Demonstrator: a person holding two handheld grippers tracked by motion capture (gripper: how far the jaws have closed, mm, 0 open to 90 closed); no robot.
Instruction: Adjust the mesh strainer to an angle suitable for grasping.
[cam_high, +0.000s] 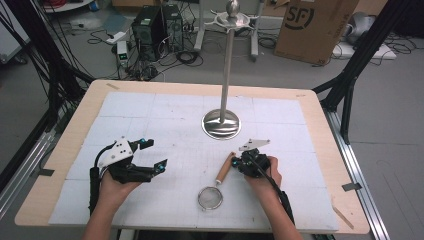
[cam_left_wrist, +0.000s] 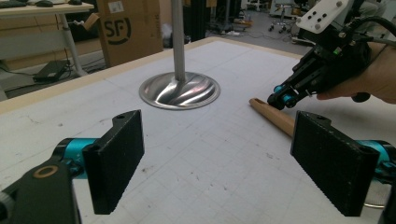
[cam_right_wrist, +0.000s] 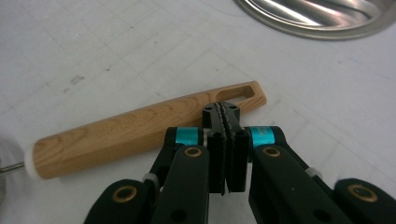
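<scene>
A small strainer lies on the white mat, its round mesh bowl (cam_high: 210, 197) near the front and its wooden handle (cam_high: 224, 168) slanting away toward the back right. My right gripper (cam_high: 236, 160) is shut with nothing between its jaws, and its tips sit right at the slotted end of the handle (cam_right_wrist: 130, 128). In the right gripper view the closed gripper (cam_right_wrist: 222, 112) overlaps that end. My left gripper (cam_high: 154, 154) is held wide open to the left, a little above the mat. Its pads (cam_left_wrist: 116, 158) frame the handle (cam_left_wrist: 275, 116) and the right gripper (cam_left_wrist: 280, 99) farther off.
A tall metal stand rises from a round shiny base (cam_high: 221, 124) at the middle of the mat, its pole (cam_high: 226, 65) topped by a hook ring. The white gridded mat (cam_high: 150, 115) covers a wooden table. Cardboard box (cam_high: 312, 27), cables and frames stand on the floor behind.
</scene>
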